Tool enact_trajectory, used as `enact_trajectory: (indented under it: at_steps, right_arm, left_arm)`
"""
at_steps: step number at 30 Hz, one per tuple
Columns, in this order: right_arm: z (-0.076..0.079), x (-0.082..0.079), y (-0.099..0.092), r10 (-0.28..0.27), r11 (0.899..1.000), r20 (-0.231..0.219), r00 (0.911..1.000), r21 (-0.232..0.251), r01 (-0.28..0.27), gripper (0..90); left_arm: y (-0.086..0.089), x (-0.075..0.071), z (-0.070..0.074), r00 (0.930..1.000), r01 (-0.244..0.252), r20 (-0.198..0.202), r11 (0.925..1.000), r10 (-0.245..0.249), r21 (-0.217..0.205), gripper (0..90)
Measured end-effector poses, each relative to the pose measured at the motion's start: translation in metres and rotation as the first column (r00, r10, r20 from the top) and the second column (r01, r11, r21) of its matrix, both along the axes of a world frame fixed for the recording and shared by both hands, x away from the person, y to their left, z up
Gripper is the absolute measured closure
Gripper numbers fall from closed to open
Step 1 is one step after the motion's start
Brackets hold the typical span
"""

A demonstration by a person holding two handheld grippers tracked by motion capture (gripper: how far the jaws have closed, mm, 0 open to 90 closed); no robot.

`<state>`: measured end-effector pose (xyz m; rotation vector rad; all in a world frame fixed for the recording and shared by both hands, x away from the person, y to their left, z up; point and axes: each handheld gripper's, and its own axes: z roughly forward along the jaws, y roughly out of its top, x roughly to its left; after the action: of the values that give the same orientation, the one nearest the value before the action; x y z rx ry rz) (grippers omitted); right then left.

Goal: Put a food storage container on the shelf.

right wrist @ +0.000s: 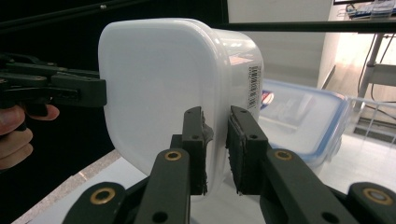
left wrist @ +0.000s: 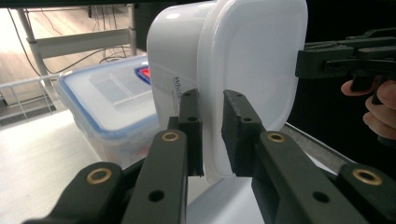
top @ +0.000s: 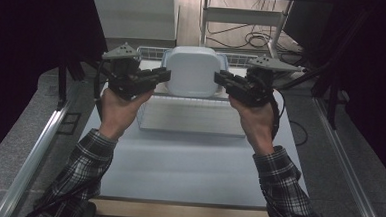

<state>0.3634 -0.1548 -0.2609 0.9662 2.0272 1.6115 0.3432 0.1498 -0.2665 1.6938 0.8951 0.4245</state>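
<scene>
A white plastic tub [top: 192, 71] with a rounded-square lid hangs above the table, held from both sides. My left gripper [top: 166, 76] is shut on the rim at its left edge. My right gripper [top: 217, 80] is shut on the rim at its right edge. In the left gripper view the jaws [left wrist: 212, 135] pinch the lid's rim, with the tub [left wrist: 252, 60] rising behind them and the other gripper [left wrist: 327, 63] on its far side. In the right gripper view the jaws [right wrist: 215, 149] clamp the tub [right wrist: 159, 84] by the same rim.
A clear box with a blue-rimmed lid [left wrist: 107, 105] [right wrist: 299, 116] stands on the table behind the tub. A wire basket [top: 154, 51] sits at the back and a flat grey tray [top: 193, 116] lies under the tub. Bare tabletop [top: 178, 163] lies nearer me. Dark curtains flank both sides.
</scene>
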Motion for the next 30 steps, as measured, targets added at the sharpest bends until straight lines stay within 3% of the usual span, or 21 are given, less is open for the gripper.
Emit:
enact_trajectory:
  at_steps: [8,19,30]
  right_arm:
    - [0.009,0.017,0.003,-0.019,1.000,-0.003,0.9998,-0.008,0.019,76.3]
    - [0.012,0.036,0.008,-0.057,0.998,-0.025,0.9980,-0.019,0.057,74.3]
    - [0.011,0.046,0.013,-0.071,0.997,-0.027,0.9971,-0.009,0.071,65.9]
  left_arm:
    - [-0.001,0.017,0.008,0.9999,-0.009,-0.010,0.9999,0.009,-0.007,79.3]
    - [-0.001,0.034,0.008,0.9997,-0.008,-0.025,0.9991,0.007,-0.041,78.5]
    - [-0.003,0.045,0.010,0.9997,-0.015,-0.021,0.9996,0.014,-0.024,70.0]
